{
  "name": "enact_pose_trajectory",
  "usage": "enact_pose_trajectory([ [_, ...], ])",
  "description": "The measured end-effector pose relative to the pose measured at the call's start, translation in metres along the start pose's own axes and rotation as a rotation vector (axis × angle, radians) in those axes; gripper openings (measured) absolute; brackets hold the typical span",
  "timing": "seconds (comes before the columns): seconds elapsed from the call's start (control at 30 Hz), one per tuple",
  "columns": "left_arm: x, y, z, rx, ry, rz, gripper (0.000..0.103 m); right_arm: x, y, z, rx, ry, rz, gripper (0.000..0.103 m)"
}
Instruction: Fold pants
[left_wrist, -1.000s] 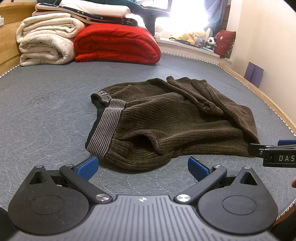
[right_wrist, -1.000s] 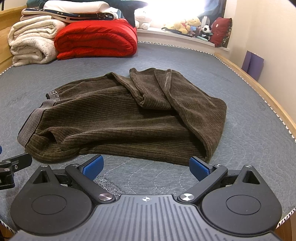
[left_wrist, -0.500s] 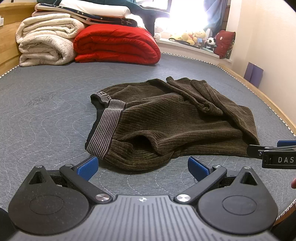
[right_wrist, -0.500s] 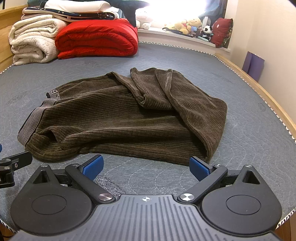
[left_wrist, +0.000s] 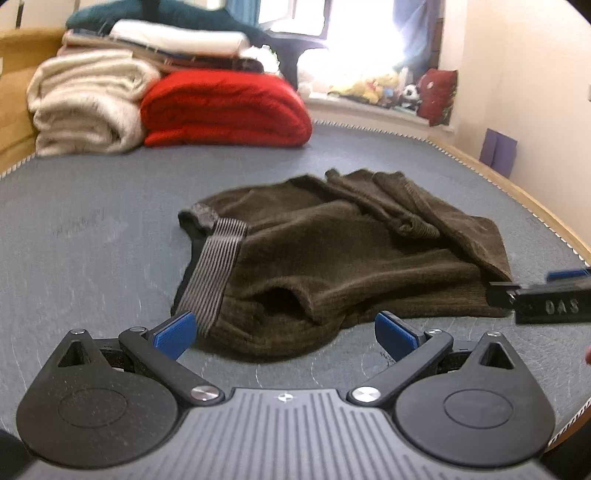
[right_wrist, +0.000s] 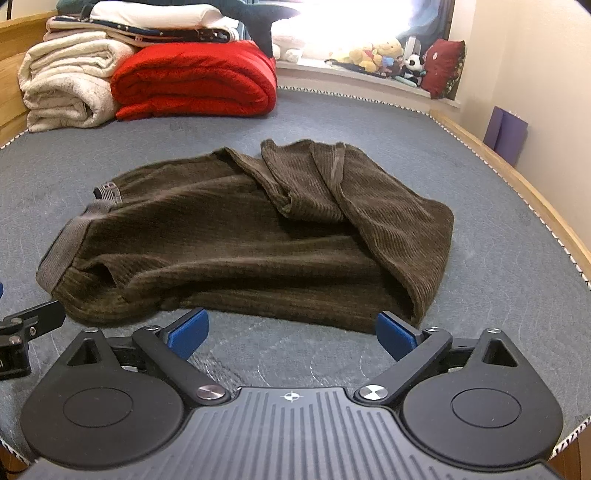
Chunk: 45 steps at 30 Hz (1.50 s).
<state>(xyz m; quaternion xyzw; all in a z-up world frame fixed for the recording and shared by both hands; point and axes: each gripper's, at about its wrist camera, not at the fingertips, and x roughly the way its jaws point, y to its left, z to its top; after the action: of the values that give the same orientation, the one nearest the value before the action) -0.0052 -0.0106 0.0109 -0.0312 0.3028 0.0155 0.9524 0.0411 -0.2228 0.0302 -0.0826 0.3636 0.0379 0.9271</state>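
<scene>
Brown ribbed corduroy pants (right_wrist: 243, 243) lie in a loose, lumpy pile on the grey quilted bed cover (right_wrist: 498, 229), right in front of both my tools. Their long side runs left to right, with the striped grey waistband (left_wrist: 212, 269) at the left end. My left gripper (left_wrist: 284, 332) is wide open and holds nothing; its left blue pad sits just beside the waistband corner. My right gripper (right_wrist: 291, 334) is wide open too, near the front edge at the pants' right end. Each hand is close to its own end. I cannot see where the leg ends are under the folds. The left view is blurry.
</scene>
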Motion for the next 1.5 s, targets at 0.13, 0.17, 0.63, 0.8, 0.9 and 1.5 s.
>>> enact_pose_trajectory([
  [0.13,-0.006,0.021,0.008,-0.018,0.032,-0.008,0.103,-0.005,0.008,0.009,0.004,-0.054,0.023,0.081],
  [0.17,-0.006,0.028,0.012,-0.023,0.041,0.003,0.103,-0.007,0.011,0.012,0.007,-0.071,0.034,0.079],
  [0.63,0.078,0.135,0.032,-0.238,0.146,-0.187,0.068,0.018,-0.012,0.029,0.197,-0.015,0.115,0.029],
  [0.8,0.15,0.162,0.041,-0.434,0.226,-0.246,0.078,0.033,-0.038,0.018,0.248,0.064,0.09,0.031],
  [0.9,0.186,0.165,0.041,-0.527,0.279,-0.339,0.078,0.041,-0.05,0.013,0.225,0.094,0.053,0.038],
  [1.5,0.185,0.177,0.074,-0.512,0.268,-0.315,0.02,0.148,-0.117,0.017,0.236,0.138,-0.309,0.011],
])
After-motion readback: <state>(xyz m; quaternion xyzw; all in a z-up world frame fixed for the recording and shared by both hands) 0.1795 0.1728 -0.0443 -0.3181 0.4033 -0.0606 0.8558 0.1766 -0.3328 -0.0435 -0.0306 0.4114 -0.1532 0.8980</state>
